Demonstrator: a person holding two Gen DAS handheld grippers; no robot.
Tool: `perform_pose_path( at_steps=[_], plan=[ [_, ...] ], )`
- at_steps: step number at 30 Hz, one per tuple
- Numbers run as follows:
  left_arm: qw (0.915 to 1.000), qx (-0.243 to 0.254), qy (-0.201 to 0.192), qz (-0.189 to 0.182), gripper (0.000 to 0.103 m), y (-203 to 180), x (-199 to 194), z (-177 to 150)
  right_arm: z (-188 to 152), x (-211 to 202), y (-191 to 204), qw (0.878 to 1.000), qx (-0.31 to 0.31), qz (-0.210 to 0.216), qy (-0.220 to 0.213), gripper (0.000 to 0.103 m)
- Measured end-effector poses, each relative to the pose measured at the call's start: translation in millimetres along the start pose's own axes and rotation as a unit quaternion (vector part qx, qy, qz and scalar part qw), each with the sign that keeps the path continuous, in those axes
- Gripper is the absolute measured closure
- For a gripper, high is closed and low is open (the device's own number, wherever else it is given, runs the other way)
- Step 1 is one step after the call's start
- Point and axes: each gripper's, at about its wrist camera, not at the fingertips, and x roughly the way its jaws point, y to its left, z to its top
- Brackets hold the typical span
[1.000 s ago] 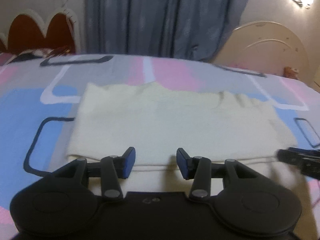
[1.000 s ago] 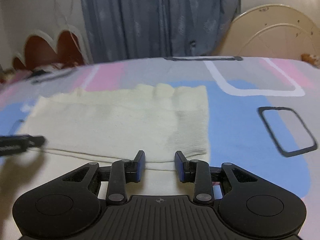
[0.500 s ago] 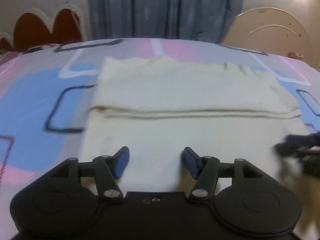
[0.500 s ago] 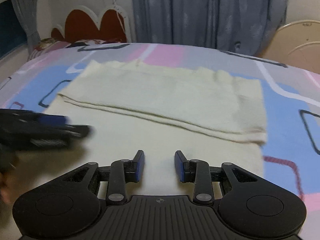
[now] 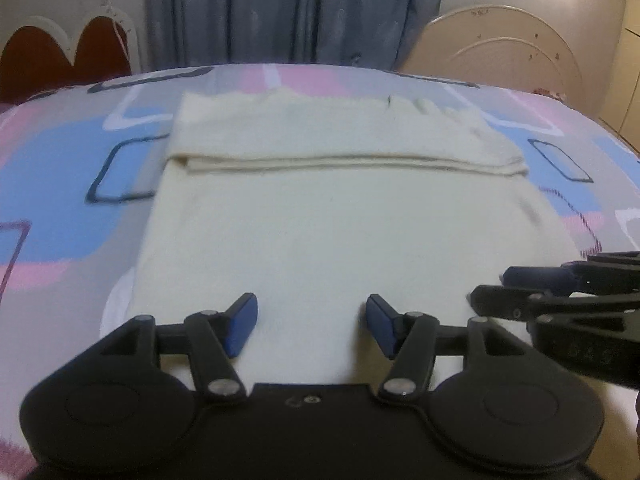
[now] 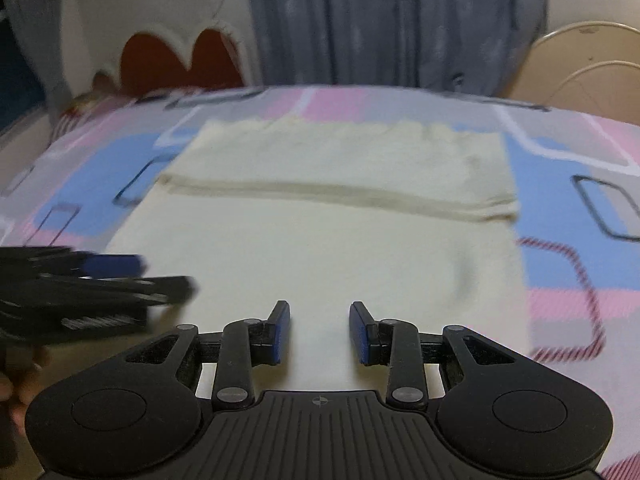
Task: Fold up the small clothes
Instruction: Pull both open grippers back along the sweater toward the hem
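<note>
Your left tool (image 5: 311, 326) stands wide open, its blue pads (image 5: 240, 330) well apart and holding nothing. It hovers low over the near part of the cloth (image 5: 340, 232), pointing straight along the bed toward the curtain (image 5: 296, 12). Whether the pads touch the fabric cannot be told.

Your right tool (image 6: 319, 330) is also open and empty, its gap narrower than the left one's. It sits level over the near edge of the cloth, aimed the same way. Each tool shows in the other's view: the right one enters the left camera from the right edge (image 5: 560, 292), the left one enters the right camera from the left edge (image 6: 92, 284), blurred. The two are side by side, close together.

The cloth is cream and lies flat on the bed (image 5: 52, 184), its long axis running left to right across your view. Its far portion is folded over onto itself, forming a doubled band (image 6: 352, 160) with a straight fold edge running crosswise. The near portion is a single smooth layer reaching toward the tools.

The bed cover is patterned in pink, blue and grey. Behind it stand a red scalloped headboard (image 6: 180, 60) and a cream headboard (image 5: 500, 52).
</note>
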Motion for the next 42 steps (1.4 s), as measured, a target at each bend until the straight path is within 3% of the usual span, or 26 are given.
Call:
perform_pose_path(
  at_steps=[3,12,18,25,28,35,42],
  plan=[
    [1.0,0.005,0.0,-0.003,0.044,10.7,-12.5,-11.6,-13.3,-4.5,8.4,1.0,-0.013,-0.026,-0.002,0.07],
    [1.0,0.003,0.005,0.007,0.044,35.1,-46.7,-37.6,-59.7,-48.4,-16.6,0.994,0.003,-0.111,0.012,0.067],
    [0.9996,0.003,-0.006,-0.027,0.043,20.6,-77.1,-53.8,-72.1,-82.2,20.3,0.997,0.014,-0.076,-0.014,0.067],
    [0.9984,0.029,0.002,-0.048,0.042,8.4,-88.8,-83.3,-92.6,-82.8,75.3,1.0,-0.002,-0.026,0.001,0.067],
    [0.9984,0.036,-0.005,-0.043,0.04,19.8,-94.1,-94.5,-103.0,-80.7,76.1,0.999,-0.017,-0.048,0.013,0.067],
    [0.9987,0.035,-0.01,-0.035,0.041,41.1,-113.6,-109.8,-124.6,-104.5,40.2,0.994,0.01,-0.103,0.015,0.066],
    [0.9994,0.015,-0.005,-0.032,0.042,57.3,-132.4,-116.1,-138.8,-129.4,31.3,0.99,0.025,-0.135,0.014,0.065]
  ],
)
